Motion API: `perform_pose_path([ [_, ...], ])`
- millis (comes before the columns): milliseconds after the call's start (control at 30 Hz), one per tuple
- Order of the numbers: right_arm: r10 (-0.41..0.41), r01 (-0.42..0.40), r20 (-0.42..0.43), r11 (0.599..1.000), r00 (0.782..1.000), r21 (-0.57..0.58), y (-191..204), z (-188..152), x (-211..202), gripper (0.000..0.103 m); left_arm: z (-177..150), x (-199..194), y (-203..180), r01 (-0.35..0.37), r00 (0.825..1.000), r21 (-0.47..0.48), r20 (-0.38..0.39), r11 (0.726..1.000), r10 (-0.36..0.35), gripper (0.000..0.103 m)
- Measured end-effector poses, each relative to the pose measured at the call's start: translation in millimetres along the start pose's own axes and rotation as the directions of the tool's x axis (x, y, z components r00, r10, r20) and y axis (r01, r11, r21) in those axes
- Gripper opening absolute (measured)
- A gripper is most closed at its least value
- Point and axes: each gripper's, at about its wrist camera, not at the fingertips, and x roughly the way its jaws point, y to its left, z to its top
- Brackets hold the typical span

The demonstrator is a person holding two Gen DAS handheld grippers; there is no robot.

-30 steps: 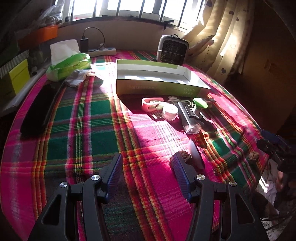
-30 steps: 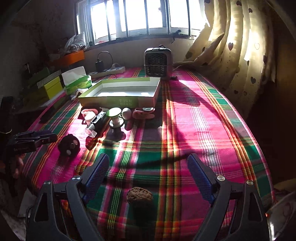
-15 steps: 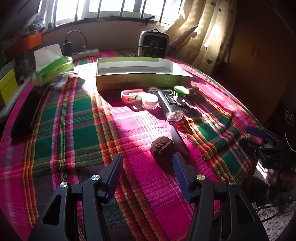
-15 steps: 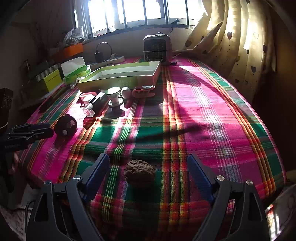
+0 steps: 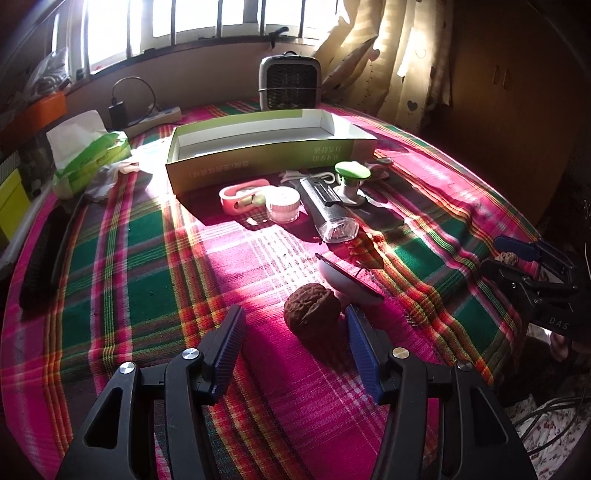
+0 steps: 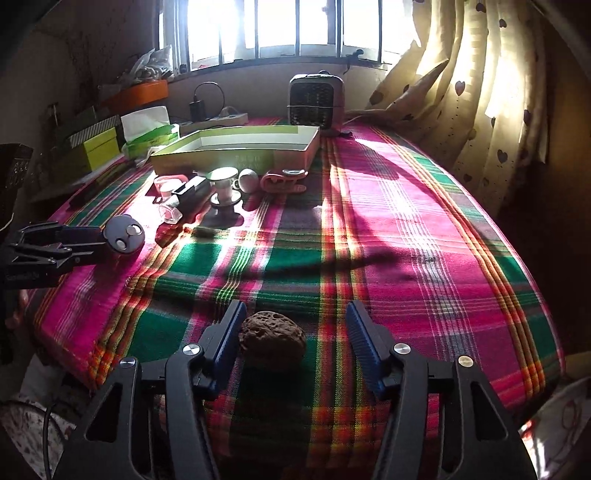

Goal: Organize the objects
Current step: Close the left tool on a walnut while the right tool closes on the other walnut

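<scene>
On plaid worktop (image 6: pixel 406 229): right tongs (image 6: pixel 293 334) closing around pitted nut (image 6: pixel 272 338), seemingly touching one pad only; left tongs (image 5: pixel 293 330), open, now straddle walnut (image 5: pixel 312 314).

2 walnuts (image 5: pixel 312 312) (image 6: pixel 272 339), 1 open green box (image 5: pixel 258 162), 1 heater (image 5: pixel 289 83), 1 tissue pack (image 5: pixel 92 158)

A small heater (image 5: pixel 289 83) stands by the barred window (image 6: pixel 277 26), heart-print curtain (image 6: pixel 476 92) alongside.

At the right edge of the left wrist view, the right gripper (image 5: pixel 517 254) bears the letters "DAS"; the box (image 5: pixel 258 166) print is unreadable.
</scene>
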Motion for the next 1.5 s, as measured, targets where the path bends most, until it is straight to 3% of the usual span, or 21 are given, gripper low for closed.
perform_pose_path([
  [200,-0.004,0.004,0.014,1.000,1.000,-0.012,3,1,1,0.038,4,4,2,0.002,1.000,-0.012,0.005,1.000,-0.002,0.054],
  [333,-0.006,0.006,0.015,1.000,1.000,-0.011,4,2,2,0.033,5,4,4,0.009,1.000,-0.023,0.007,1.000,-0.009,0.053],
  [700,0.000,0.000,0.011,1.000,1.000,-0.014,8,4,5,0.033,6,4,5,0.000,1.000,-0.034,0.010,0.999,0.000,0.029],
  [1500,0.055,-0.054,0.017,0.998,0.998,-0.033,15,34,19,0.033,20,0,21,-0.006,0.999,-0.081,0.033,0.997,0.009,0.028],
])
